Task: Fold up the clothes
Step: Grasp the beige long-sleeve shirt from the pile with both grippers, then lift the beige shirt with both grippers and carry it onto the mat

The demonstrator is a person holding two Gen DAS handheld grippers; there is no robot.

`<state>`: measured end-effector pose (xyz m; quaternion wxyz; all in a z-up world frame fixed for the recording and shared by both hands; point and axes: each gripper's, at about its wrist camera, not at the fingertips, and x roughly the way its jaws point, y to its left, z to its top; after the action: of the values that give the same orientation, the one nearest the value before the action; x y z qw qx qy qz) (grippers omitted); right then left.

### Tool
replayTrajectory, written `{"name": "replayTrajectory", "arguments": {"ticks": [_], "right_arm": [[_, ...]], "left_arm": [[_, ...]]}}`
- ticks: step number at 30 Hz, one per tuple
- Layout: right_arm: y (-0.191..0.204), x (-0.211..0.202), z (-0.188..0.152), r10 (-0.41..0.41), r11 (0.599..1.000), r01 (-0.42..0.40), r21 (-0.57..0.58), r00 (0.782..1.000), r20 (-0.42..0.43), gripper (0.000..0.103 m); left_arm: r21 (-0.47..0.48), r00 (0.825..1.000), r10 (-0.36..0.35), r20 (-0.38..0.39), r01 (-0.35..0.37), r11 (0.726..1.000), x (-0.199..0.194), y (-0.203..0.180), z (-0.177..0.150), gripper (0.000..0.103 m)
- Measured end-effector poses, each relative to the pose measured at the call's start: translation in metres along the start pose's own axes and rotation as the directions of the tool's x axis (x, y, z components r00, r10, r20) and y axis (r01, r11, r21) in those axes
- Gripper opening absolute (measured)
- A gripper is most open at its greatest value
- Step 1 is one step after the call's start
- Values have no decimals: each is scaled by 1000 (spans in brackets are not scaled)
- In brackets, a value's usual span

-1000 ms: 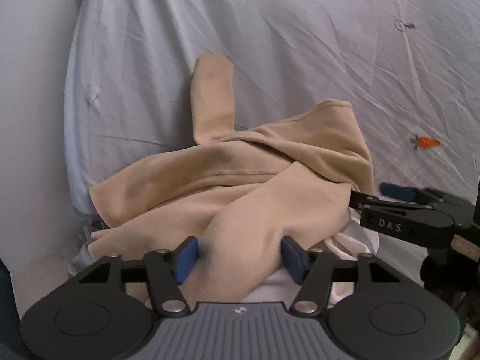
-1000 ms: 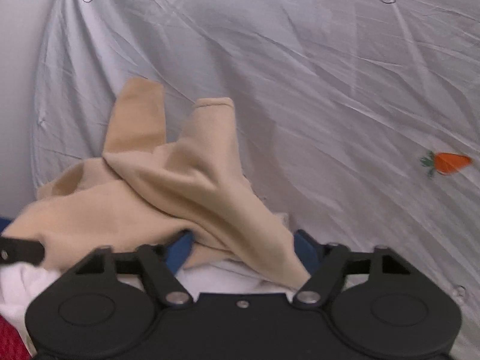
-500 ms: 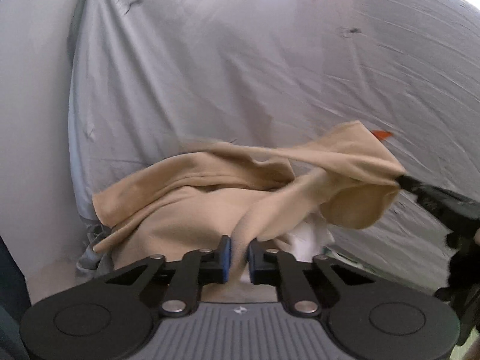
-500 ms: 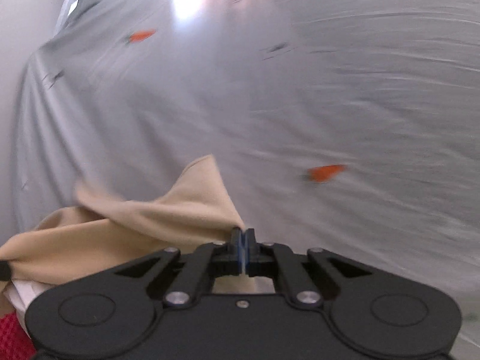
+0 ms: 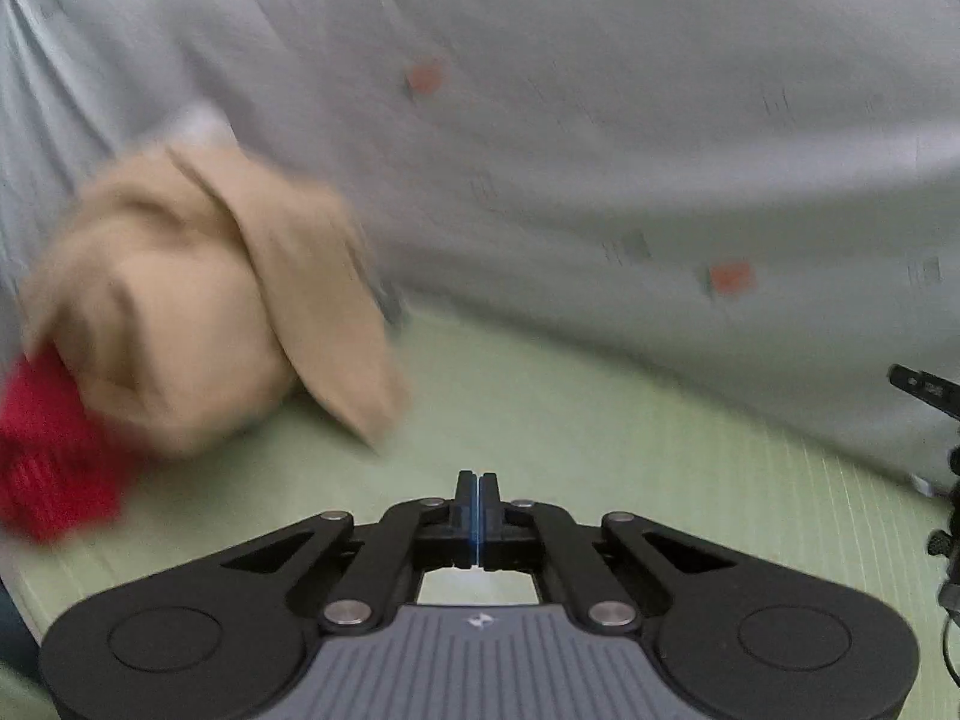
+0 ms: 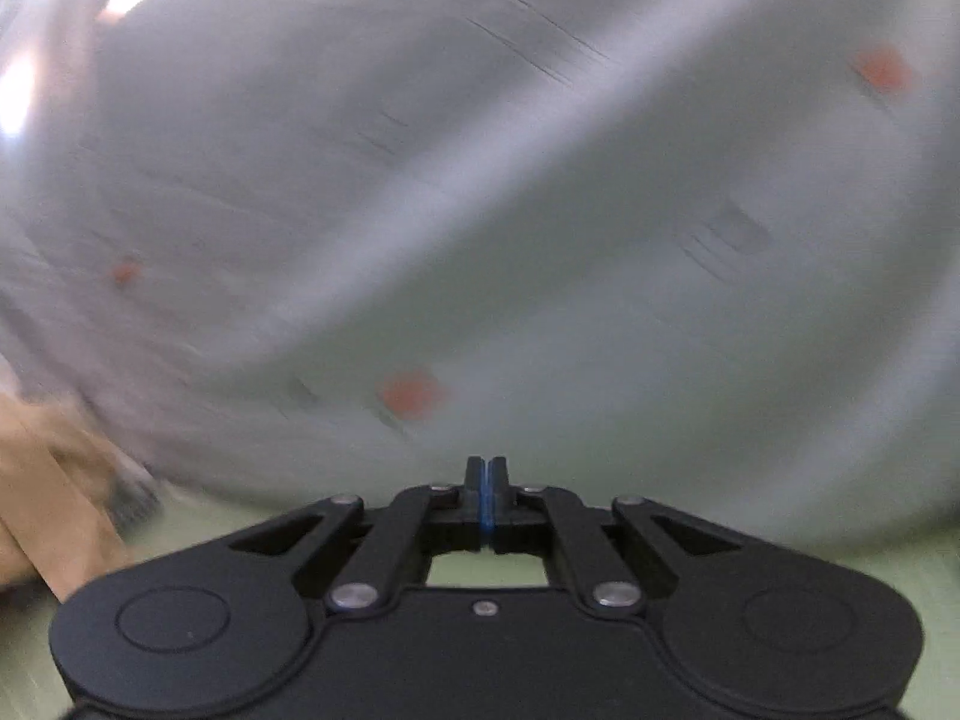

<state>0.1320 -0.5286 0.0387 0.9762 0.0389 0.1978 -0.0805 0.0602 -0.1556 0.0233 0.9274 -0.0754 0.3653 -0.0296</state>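
While both views are smeared by motion blur, the left tool [image 5: 477, 483] is seen with jaws pressed fully together and nothing between them. Right tool [image 6: 486, 471] likewise closed and empty. Tan garment [image 5: 204, 306] lies crumpled at left on the pale green mat [image 5: 600, 450], apart from both tools, beside a red cloth [image 5: 48, 468]. Grey sheet [image 5: 600, 150] with orange marks covers the background.

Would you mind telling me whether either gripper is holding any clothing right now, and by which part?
Nothing is held: the left gripper and right gripper are both shut with nothing between the pads; the tan garment lies apart.
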Motion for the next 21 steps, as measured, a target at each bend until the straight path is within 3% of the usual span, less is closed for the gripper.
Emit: {"name": "replayTrajectory", "arguments": {"ticks": [3, 7, 12, 15, 17, 19, 20, 21], "right_arm": [[-48, -15, -38, -24, 999, 30, 40, 991, -131, 0], [-49, -20, -70, 16, 999, -7, 42, 976, -216, 0], [10, 1, -70, 114, 993, -114, 16, 962, -248, 1], [76, 25, -59, 181, 980, -194, -31, 951, -249, 1], [123, 46, -49, 219, 968, -242, -61, 942, -253, 3], [169, 64, -44, 258, 954, -288, -83, 930, -263, 7], [194, 73, -43, 281, 944, -315, -93, 921, -271, 12], [220, 83, -42, 304, 933, -344, -102, 910, -282, 18]], "left_arm": [[5, 998, -10, -69, 10, 1000, 7, -27, -22, 3], [26, 998, 30, -58, -28, 999, 8, -27, -20, 4], [-22, 995, 103, -7, -103, 994, 1, 16, -2, 4], [-91, 988, 154, 10, -153, 984, 7, 59, 13, 6], [-142, 983, 184, 20, -179, 974, 13, 98, 24, 15], [-200, 977, 210, 37, -199, 959, 21, 137, 34, 36], [-230, 973, 226, 49, -209, 950, 25, 155, 40, 43], [-256, 968, 244, 61, -221, 941, 29, 172, 44, 56]]}}
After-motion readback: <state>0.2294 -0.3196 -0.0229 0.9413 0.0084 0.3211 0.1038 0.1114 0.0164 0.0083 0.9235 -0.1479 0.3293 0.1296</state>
